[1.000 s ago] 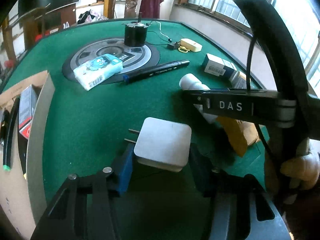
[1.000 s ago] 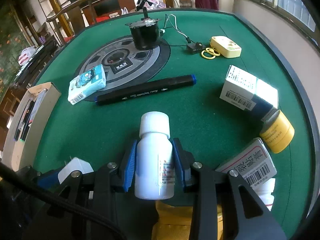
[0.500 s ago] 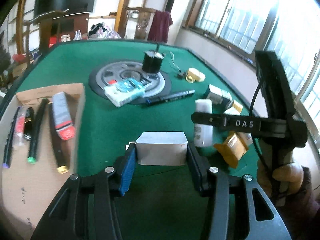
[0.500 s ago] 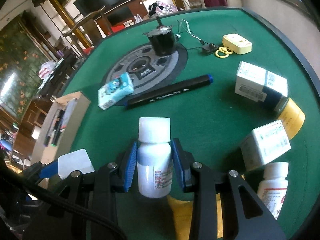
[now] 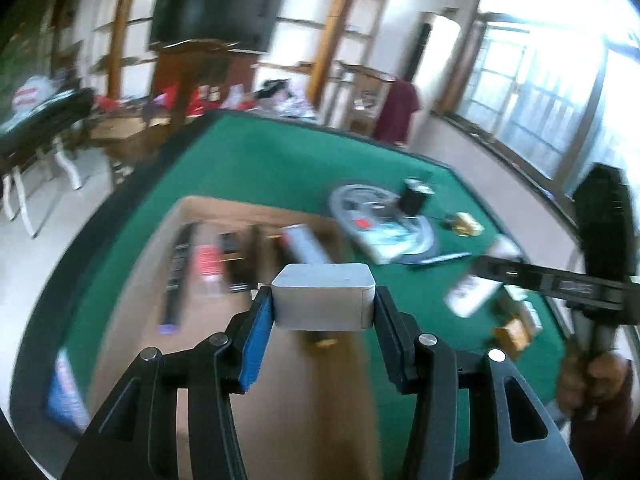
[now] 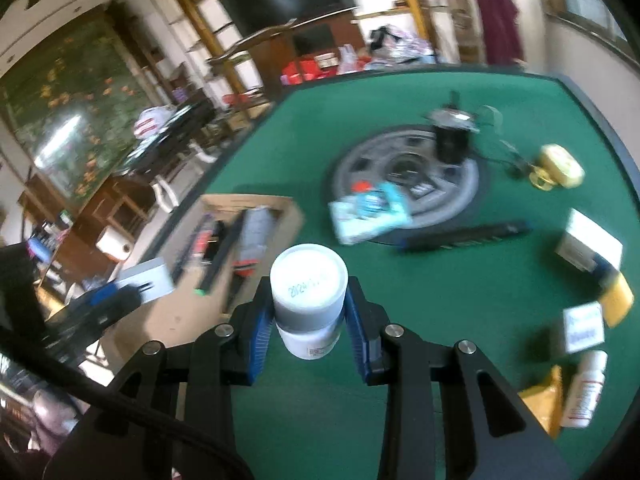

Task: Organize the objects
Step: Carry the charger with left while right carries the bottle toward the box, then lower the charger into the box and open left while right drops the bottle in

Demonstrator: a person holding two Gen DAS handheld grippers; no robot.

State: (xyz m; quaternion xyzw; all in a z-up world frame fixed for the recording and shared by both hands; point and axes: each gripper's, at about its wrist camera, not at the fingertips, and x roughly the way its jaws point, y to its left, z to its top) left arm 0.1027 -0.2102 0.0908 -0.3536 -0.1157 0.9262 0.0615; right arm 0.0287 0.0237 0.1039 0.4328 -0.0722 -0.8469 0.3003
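My left gripper [image 5: 323, 307] is shut on a white square charger [image 5: 323, 296] and holds it in the air over the open cardboard box [image 5: 208, 280], which holds several pens and markers. My right gripper [image 6: 306, 318] is shut on a white medicine bottle [image 6: 307, 300], lifted above the green table [image 6: 500, 280], its cap facing the camera. The left gripper with the charger [image 6: 148, 280] also shows at the left of the right wrist view, over the box [image 6: 256, 216].
On the table lie a tissue pack [image 6: 370, 216], a black marker [image 6: 464, 236], a black motor [image 6: 452, 136] on a grey disc, a yellow case [image 6: 560, 164], white medicine boxes [image 6: 588, 246], a yellow jar [image 6: 618, 298] and another bottle [image 6: 584, 390].
Both grippers have risen and swung left with their loads. The charger has moved from the table surface to above the cardboard box. The bottle is higher and tipped toward the camera.
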